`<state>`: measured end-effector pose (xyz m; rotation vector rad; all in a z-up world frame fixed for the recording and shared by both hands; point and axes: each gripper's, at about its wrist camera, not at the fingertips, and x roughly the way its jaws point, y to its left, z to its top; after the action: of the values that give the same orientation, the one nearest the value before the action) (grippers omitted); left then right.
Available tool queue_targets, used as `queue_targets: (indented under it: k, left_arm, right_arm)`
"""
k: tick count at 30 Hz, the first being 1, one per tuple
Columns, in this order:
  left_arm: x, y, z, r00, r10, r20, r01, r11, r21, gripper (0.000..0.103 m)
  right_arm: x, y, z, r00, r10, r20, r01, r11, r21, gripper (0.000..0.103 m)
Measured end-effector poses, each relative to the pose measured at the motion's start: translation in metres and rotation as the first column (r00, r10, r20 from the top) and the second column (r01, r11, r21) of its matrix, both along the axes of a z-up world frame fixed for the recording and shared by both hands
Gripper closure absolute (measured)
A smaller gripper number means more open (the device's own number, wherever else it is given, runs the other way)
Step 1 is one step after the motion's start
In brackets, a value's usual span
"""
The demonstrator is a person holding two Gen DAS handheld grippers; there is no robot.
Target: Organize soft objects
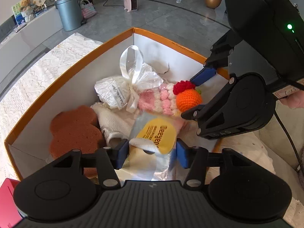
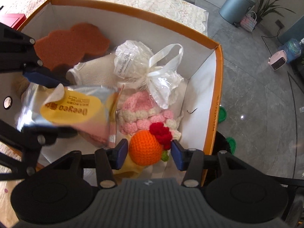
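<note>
Both grippers are reaching down into the orange-rimmed box (image 1: pixel 72 70), which is sitting on a white lace cloth (image 1: pixel 38 72).

The left gripper (image 1: pixel 151 153) is hanging over the silver wet-wipe pack (image 1: pixel 152 133) with the yellow label. Its blue pads are standing on both sides of the pack. In the right wrist view one pad is lying against the top edge of the pack, but the pictures are not showing for sure if the claw is clenching it, so this cannot be told.

The right gripper (image 2: pixel 148 153) is standing with its fingers apart around the orange crochet toy (image 2: pixel 145 150), which is carrying a red flower. A small gap is showing on each side, so the claw is released.

Inside the box, the toy is lying near the right wall, touching the pink and white knitted piece (image 2: pixel 144 114). Behind it, a clear bag (image 1: pixel 121 87) tied with a white ribbon is lying. The brown sponge (image 1: pixel 74 131) is leaning near the left wall, with a white cloth roll (image 1: pixel 112 125) just beside it.
</note>
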<state>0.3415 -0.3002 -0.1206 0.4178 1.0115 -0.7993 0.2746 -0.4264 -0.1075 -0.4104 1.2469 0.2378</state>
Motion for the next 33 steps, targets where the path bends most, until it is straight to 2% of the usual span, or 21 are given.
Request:
queue_targets:
  k: [4, 7, 12, 14, 16, 20, 23, 28, 30, 33]
  left_arm:
    - [-0.005, 0.005, 0.017, 0.999, 0.017, 0.036, -0.015, 0.999, -0.045, 0.024]
    - [-0.005, 0.010, 0.033, 0.998, 0.028, 0.050, -0.025, 0.997, -0.074, 0.023]
    - [-0.018, 0.029, 0.061, 0.989, 0.072, 0.127, -0.058, 0.992, -0.110, 0.023]
    - [-0.024, 0.040, 0.073, 0.983, 0.102, 0.154, -0.081, 0.988, -0.135, 0.023]
    - [-0.034, 0.051, 0.084, 0.971, 0.134, 0.200, -0.103, 0.982, -0.161, 0.023]
    - [-0.054, 0.072, 0.103, 0.941, 0.199, 0.274, -0.145, 0.968, -0.204, 0.023]
    - [-0.071, 0.089, 0.113, 0.909, 0.258, 0.328, -0.185, 0.954, -0.237, 0.023]
    - [-0.105, 0.125, 0.127, 0.826, 0.377, 0.418, -0.263, 0.915, -0.305, 0.021]
    - [-0.119, 0.142, 0.130, 0.784, 0.438, 0.441, -0.306, 0.889, -0.341, 0.017]
    - [-0.145, 0.161, 0.127, 0.700, 0.502, 0.508, -0.352, 0.861, -0.366, 0.015]
  right_arm:
    - [-0.003, 0.001, 0.009, 1.000, 0.001, 0.013, -0.001, 1.000, -0.012, 0.041]
    - [-0.008, 0.002, 0.023, 0.999, -0.011, 0.043, 0.011, 1.000, -0.014, 0.036]
    - [-0.031, 0.007, 0.054, 0.992, -0.051, 0.112, 0.049, 0.999, 0.020, 0.030]
    - [-0.038, 0.011, 0.070, 0.986, -0.077, 0.146, 0.070, 0.996, 0.053, 0.028]
    - [-0.047, 0.013, 0.083, 0.977, -0.112, 0.179, 0.096, 0.991, 0.097, 0.022]
    - [-0.067, 0.024, 0.108, 0.950, -0.196, 0.242, 0.147, 0.967, 0.207, 0.021]
    - [-0.085, 0.035, 0.121, 0.925, -0.248, 0.287, 0.169, 0.947, 0.275, 0.017]
    - [-0.125, 0.059, 0.136, 0.873, -0.302, 0.382, 0.160, 0.918, 0.363, 0.014]
    - [-0.142, 0.072, 0.136, 0.839, -0.325, 0.435, 0.154, 0.911, 0.384, 0.014]
    - [-0.170, 0.089, 0.134, 0.787, -0.385, 0.483, 0.152, 0.879, 0.453, 0.014]
